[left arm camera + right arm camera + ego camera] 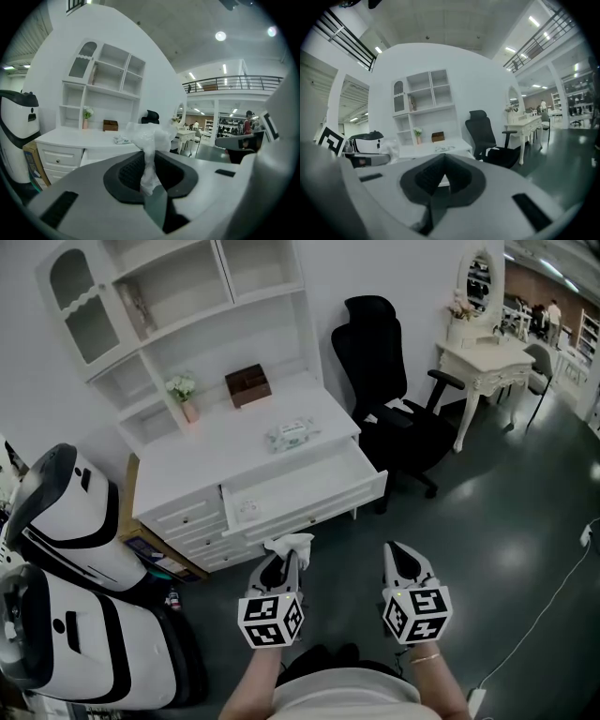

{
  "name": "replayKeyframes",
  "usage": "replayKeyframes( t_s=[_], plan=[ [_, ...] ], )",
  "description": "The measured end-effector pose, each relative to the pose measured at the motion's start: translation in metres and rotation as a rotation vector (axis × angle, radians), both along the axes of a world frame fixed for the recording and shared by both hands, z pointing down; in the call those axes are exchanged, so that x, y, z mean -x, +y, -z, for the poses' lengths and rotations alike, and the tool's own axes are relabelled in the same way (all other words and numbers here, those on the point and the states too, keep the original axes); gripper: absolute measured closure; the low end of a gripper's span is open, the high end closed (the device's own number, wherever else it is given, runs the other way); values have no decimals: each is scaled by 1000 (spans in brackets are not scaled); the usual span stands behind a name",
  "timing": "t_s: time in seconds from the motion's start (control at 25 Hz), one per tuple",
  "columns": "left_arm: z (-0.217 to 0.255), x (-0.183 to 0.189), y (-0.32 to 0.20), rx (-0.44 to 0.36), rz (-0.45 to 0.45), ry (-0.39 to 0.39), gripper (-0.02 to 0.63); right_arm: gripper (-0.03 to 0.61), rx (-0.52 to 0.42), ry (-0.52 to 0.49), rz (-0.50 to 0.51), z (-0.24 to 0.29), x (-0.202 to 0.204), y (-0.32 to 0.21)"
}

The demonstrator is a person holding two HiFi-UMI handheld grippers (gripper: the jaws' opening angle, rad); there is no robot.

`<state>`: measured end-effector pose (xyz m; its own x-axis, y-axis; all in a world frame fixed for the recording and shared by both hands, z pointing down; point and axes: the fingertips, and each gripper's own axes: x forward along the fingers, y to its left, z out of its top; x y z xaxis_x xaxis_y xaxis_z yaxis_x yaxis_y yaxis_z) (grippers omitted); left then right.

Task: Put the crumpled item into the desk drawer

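My left gripper (281, 565) is clamped on the crumpled white plastic (150, 139), holding it in the air just short of the open drawer (314, 486) of the white desk (225, 446). My right gripper (442, 164) hangs beside it, jaws together and empty.

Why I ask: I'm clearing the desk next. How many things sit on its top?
3: a vase of flowers at the back left, a brown box at the back middle, and a packet of wipes nearer the front, behind the open drawer. None seems hidden.
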<state>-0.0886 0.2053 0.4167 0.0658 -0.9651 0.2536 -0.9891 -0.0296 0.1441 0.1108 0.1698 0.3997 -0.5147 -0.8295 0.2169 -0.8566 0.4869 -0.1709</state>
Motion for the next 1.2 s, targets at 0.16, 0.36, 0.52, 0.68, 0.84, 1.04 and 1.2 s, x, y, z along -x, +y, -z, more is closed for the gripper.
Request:
replayKeyframes(
  t_s=[0.16, 0.36, 0.52, 0.68, 0.84, 1.04, 1.2],
  plan=[
    [2, -1, 1, -15, 12, -2, 557, 577, -22, -3, -10, 4, -6, -4],
    [6, 0, 3, -26, 22, -3, 557, 577, -30, -11, -27, 6, -11, -10],
    [9, 4, -1, -28, 36, -9, 557, 577, -35, -25, -34, 9, -12, -17],
    [10, 9, -12, -23, 48, -20, 557, 577, -31, -35, -40, 9, -11, -27],
    [7, 12, -32, -15, 43, -23, 557, 577, -16, -29, -38, 3, -8, -42],
    [-2, 17, -61, 1, 39, -15, 557, 577, 12, -18, -51, -7, -6, -66],
    [-6, 25, -93, 9, 33, -7, 557, 577, 20, -16, -64, -8, -1, -95]
  ],
)
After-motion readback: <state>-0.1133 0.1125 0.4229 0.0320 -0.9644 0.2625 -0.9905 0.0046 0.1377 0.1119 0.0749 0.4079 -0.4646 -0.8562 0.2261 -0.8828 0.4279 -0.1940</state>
